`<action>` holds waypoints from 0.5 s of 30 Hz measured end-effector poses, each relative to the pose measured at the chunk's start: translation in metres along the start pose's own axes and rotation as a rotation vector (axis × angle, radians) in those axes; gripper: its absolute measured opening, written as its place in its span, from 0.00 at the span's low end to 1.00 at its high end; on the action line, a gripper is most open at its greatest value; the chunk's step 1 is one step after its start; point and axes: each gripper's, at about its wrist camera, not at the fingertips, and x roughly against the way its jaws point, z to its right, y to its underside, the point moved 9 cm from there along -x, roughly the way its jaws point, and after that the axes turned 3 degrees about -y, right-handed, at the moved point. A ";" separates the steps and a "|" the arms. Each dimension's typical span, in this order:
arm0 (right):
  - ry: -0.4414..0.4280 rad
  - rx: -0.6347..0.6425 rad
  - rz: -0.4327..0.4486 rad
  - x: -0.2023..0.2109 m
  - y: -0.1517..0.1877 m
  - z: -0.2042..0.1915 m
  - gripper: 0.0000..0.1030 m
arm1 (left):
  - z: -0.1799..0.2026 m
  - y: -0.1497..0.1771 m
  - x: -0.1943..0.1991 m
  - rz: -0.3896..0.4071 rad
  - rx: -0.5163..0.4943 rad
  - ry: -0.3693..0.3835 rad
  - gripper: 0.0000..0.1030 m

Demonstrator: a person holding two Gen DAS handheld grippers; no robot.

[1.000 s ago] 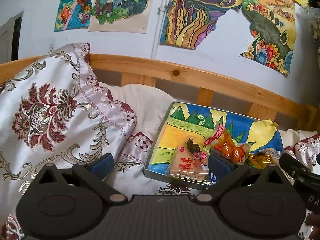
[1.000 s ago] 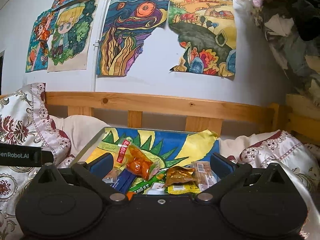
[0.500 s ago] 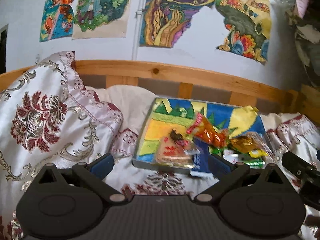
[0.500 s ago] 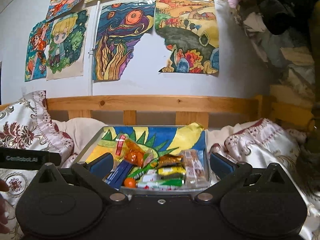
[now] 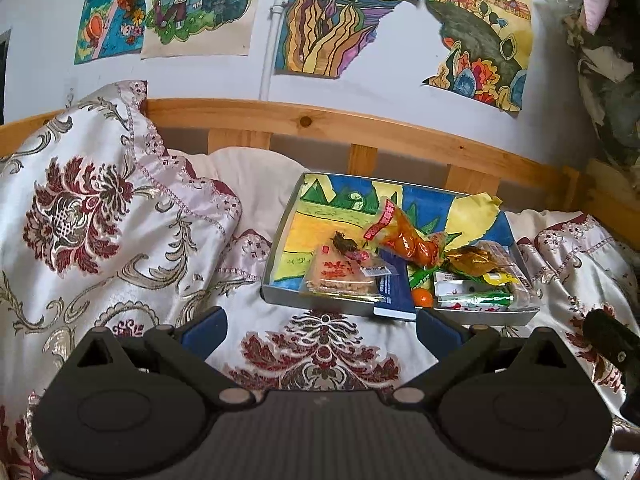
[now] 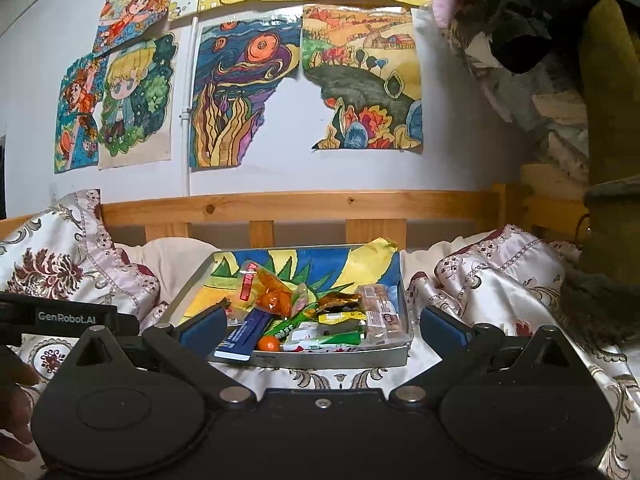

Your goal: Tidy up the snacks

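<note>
A shallow grey tray (image 5: 280,296) (image 6: 320,358) lined with a colourful drawing lies on the bed. Inside are several snacks: an orange packet (image 5: 404,236) (image 6: 272,296), a pale cracker packet with red print (image 5: 340,276), a dark blue flat box (image 5: 394,292) (image 6: 240,340), a gold wrapper (image 5: 470,258) (image 6: 340,300), green-and-white packets (image 5: 472,296) (image 6: 324,338) and a small orange ball (image 5: 423,298) (image 6: 268,345). My left gripper (image 5: 320,324) is open, just short of the tray's near rim. My right gripper (image 6: 320,328) is open too, its fingers straddling the tray's near end, holding nothing.
A floral satin pillow (image 5: 92,220) fills the left. Bedding (image 6: 500,280) bunches up to the right of the tray. A wooden headboard (image 5: 360,128) and a wall with drawings (image 6: 240,92) stand behind. The other gripper's body (image 6: 68,316) and a hand (image 6: 12,400) show at the left.
Both grippers have drawn back from the tray, which now looks smaller and farther off. Both stay open and nothing was picked up.
</note>
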 end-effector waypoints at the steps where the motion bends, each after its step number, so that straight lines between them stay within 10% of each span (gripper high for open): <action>1: -0.001 -0.003 0.003 0.003 0.001 -0.001 0.99 | -0.001 0.001 0.001 0.000 -0.001 0.004 0.99; 15: -0.002 -0.014 -0.022 0.026 0.013 -0.015 0.99 | -0.020 0.004 0.023 0.012 0.019 0.033 0.99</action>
